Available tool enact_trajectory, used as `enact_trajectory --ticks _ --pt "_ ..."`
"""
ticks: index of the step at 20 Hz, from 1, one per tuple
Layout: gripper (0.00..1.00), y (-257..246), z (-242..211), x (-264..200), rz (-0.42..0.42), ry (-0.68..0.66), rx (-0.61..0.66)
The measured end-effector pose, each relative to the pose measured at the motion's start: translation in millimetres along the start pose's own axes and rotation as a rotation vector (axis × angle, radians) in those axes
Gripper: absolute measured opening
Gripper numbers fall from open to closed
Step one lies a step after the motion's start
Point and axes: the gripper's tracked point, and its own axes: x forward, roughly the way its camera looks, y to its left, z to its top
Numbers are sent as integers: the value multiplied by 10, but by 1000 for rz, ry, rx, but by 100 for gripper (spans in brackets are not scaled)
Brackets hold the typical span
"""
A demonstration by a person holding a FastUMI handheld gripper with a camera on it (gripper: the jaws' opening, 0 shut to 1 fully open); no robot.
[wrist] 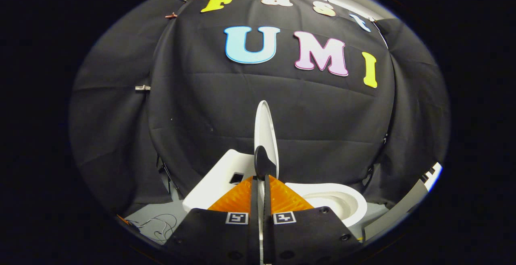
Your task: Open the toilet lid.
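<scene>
We saw the toilet (225, 178) standing against the booth's black cloth wall, its white body and cistern top spreading to one side of the fingers and its open bowl (336, 202) to the other. The lid (266, 130) stood raised on edge, nearly upright, rising straight ahead of the fingers and seen almost edge-on. Our gripper (261, 176) was drawn nearly closed, and the lid's thin edge ran down into the narrow slot between the two fingers, so we judged that both pressed on it, though the contact itself was hard to make out.

We judged the opening nearly done, and the risk lay in how it ended. If the lid had not yet passed its balance point and we let go, it could have dropped back onto the bowl with a slam. If we pushed on too hard, it could have knocked the cistern behind. A pinch so near the rim could also have slipped off. Loose wires (161, 224) lay on the floor beside the base, well apart from all this.
</scene>
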Motion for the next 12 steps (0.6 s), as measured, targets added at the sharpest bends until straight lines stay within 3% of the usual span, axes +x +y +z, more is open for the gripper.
enact_trajectory --ticks 12 --pt "5 359 -259 189 32 36 -23"
